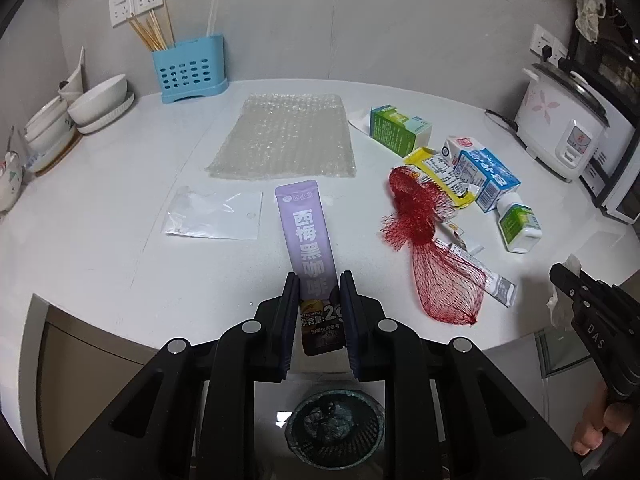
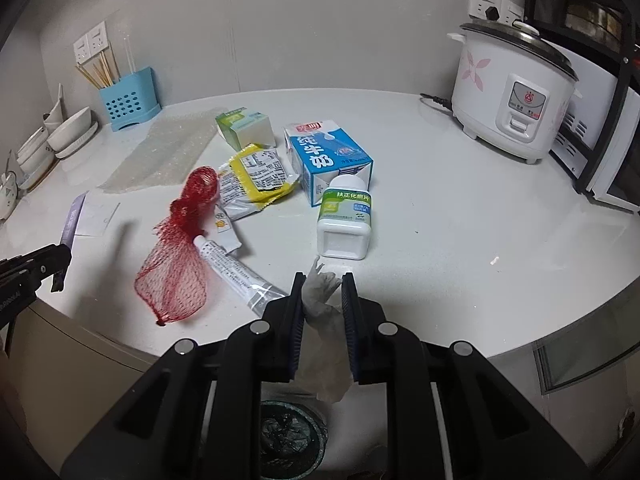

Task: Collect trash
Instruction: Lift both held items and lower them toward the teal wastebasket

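My left gripper (image 1: 320, 280) is shut on the lower end of a long purple coffee sachet (image 1: 308, 240), held above the front edge of the white counter (image 1: 120, 272). My right gripper (image 2: 324, 280) is shut on a crumpled white tissue (image 2: 320, 304), also lifted near the counter edge. A dark mesh trash bin (image 1: 334, 428) stands on the floor below both grippers. On the counter lie a red net bag (image 2: 180, 256), a white tube (image 2: 236, 272), a yellow wrapper (image 2: 260, 176), a blue milk carton (image 2: 328, 160), a white pill bottle (image 2: 344, 220), a green box (image 2: 244, 124), bubble wrap (image 1: 284, 136) and a clear plastic bag (image 1: 216, 216).
A white rice cooker (image 2: 512, 100) with its cord stands at the back right, beside an oven (image 2: 616, 152). A blue chopstick holder (image 1: 190, 68) is at the back wall. Stacked white bowls (image 1: 96, 104) line the left side.
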